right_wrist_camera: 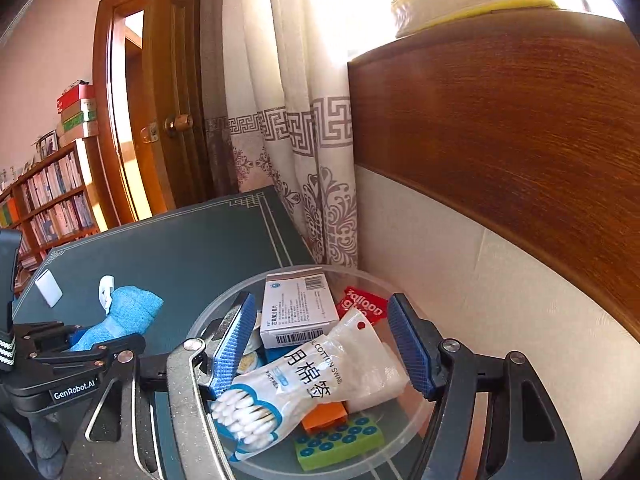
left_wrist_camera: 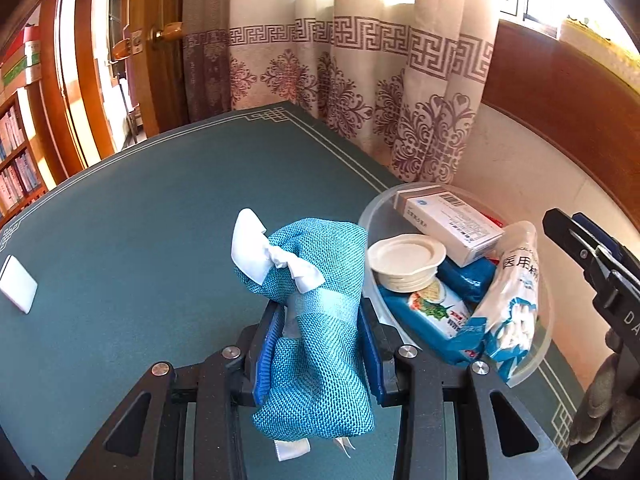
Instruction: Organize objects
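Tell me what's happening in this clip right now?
A person with a gripper in each hand is tidying items on a green table. The left gripper is shut on a blue knitted sock, held up beside a clear bowl. The bowl already holds a white medicine box, a bag of cotton swabs and other small packs. The right gripper hangs open over the bowl, holding nothing. A small white card lies on the table.
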{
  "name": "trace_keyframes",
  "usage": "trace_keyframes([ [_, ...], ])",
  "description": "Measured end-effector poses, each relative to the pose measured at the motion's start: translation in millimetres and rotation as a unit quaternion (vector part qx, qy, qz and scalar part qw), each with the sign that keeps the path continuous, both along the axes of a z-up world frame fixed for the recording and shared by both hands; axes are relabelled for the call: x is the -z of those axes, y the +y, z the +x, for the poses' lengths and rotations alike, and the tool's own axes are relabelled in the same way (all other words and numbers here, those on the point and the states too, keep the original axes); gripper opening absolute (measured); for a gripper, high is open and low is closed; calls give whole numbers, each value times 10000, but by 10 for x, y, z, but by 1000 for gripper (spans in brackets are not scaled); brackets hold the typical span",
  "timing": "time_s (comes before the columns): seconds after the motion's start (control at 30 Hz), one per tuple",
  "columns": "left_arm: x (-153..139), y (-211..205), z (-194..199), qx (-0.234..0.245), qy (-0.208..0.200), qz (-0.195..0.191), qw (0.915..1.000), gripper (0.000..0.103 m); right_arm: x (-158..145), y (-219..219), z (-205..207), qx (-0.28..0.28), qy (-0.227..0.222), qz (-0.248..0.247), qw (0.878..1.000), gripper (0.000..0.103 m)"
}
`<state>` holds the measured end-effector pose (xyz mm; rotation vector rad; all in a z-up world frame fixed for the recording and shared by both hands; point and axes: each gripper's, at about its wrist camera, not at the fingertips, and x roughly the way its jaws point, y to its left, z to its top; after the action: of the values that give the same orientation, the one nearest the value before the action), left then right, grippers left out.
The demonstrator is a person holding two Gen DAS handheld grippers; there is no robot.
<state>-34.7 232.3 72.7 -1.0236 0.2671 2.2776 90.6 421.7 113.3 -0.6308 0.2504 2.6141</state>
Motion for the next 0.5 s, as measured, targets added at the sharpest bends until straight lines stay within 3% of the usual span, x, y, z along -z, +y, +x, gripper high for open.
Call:
trace_keyframes([
  [0.43, -75, 636, 206, 1048, -174, 342, 9938, 43, 45, 198, 138, 198, 47, -146, 9997, 69],
  [0.47, -71, 654, 220, 1096, -201, 370, 9931, 54, 34, 208, 157, 232, 61, -140, 9996, 69],
  [0.5, -68, 660, 234, 1099, -194, 385, 9930, 73, 18, 212, 185, 269, 78, -116, 9995, 69],
])
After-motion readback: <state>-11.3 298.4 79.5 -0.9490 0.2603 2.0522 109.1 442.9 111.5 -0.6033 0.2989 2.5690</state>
